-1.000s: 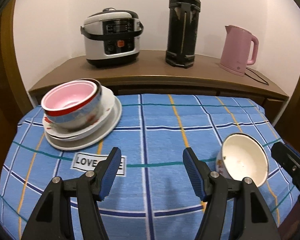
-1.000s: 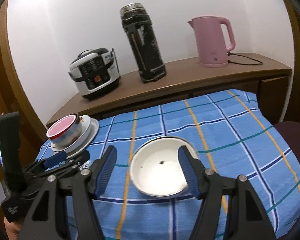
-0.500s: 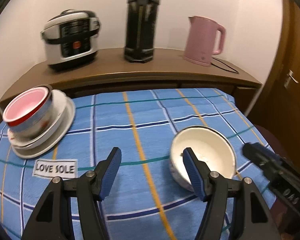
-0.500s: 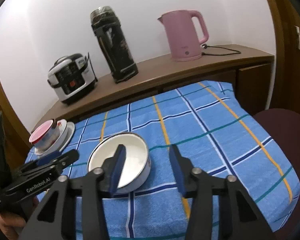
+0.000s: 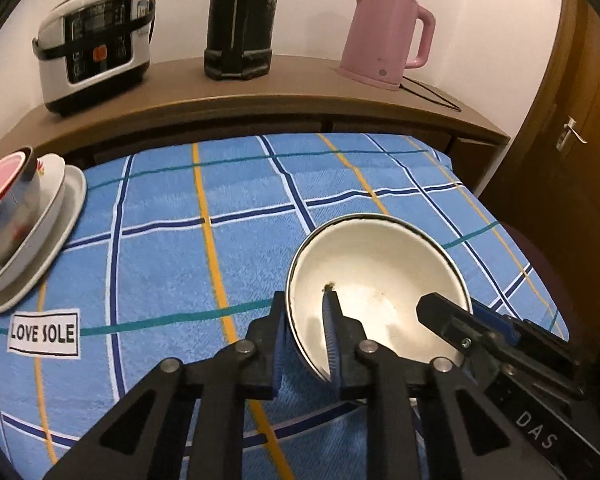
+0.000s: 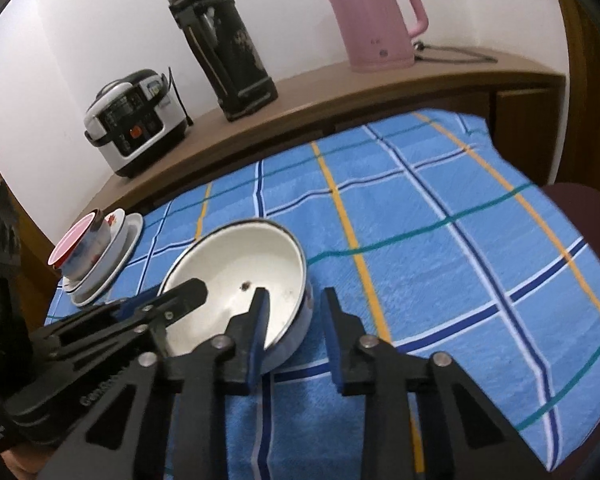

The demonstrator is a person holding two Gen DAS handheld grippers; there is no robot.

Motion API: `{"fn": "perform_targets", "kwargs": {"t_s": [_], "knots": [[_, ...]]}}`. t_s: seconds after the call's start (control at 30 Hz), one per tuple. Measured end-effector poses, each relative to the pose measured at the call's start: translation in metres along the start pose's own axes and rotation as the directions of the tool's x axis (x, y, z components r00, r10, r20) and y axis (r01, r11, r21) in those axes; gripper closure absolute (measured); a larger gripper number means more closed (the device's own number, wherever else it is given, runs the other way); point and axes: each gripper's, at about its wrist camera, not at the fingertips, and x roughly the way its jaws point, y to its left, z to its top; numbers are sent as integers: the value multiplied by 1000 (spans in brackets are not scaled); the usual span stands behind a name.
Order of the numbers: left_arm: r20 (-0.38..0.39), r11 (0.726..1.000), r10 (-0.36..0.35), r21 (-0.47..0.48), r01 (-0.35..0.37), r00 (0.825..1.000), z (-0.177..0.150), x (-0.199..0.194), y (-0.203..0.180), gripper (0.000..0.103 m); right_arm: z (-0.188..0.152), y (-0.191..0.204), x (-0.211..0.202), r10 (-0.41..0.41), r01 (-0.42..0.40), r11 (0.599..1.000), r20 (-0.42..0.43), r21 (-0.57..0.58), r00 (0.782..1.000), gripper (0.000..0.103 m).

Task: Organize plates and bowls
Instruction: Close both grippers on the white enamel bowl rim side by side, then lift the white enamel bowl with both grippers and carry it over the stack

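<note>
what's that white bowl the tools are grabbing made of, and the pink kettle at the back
White bowl: probably enamelled metal. Its wall is thin, the coat glossy white, the rim dark, with a small dark chip-like spot inside.

Pink kettle: looks like plastic with a smooth satin finish, evenly coloured with soft highlights. A painted metal shell can't be ruled out.

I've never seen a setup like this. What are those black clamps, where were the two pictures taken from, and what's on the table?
A person holds a two-finger gripper in each hand; a fisheye camera on each looks along its fingers, giving one picture each. Both jaws have just been closing over the rim of a white bowl on the blue checked tablecloth: the left gripper pinches the wall, the right gripper leaves a gap. A stack of plates and bowls sits left; a rice cooker, black flask and pink kettle stand behind.
</note>
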Motion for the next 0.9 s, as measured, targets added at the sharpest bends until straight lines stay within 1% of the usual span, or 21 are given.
{"fn": "perform_targets", "kwargs": {"t_s": [0.17, 0.33, 0.4, 0.47, 0.63, 0.77, 0.9], "knots": [[0, 1000, 1, -28, -2, 1000, 1, 1, 4, 85, 2, 3, 4, 0, 0, 1000, -6, 2, 1000, 78], [7, 999, 12, -50, -11, 1000, 1, -3, 12, 92, 4, 7, 5, -9, 9, 1000, -12, -2, 1000, 84], [12, 998, 16, -60, -16, 1000, 1, -6, 16, 92, 6, 10, 5, -10, 10, 1000, -14, -6, 1000, 87], [18, 998, 30, -61, -29, 999, 1, -10, 18, 92, 7, 15, 5, -6, 6, 1000, -17, -14, 1000, 89], [50, 996, 73, -51, -71, 996, 0, -25, 23, 92, 9, 30, 5, 4, -4, 999, -14, -34, 1000, 89], [66, 993, 92, -79, -87, 994, 0, -37, 36, 92, 12, 45, 5, 28, -29, 998, -13, -55, 1000, 89], [76, 988, 127, -99, -119, 989, 0, -48, 52, 92, 13, 62, 7, 54, -56, 996, -24, -76, 998, 89]]}}
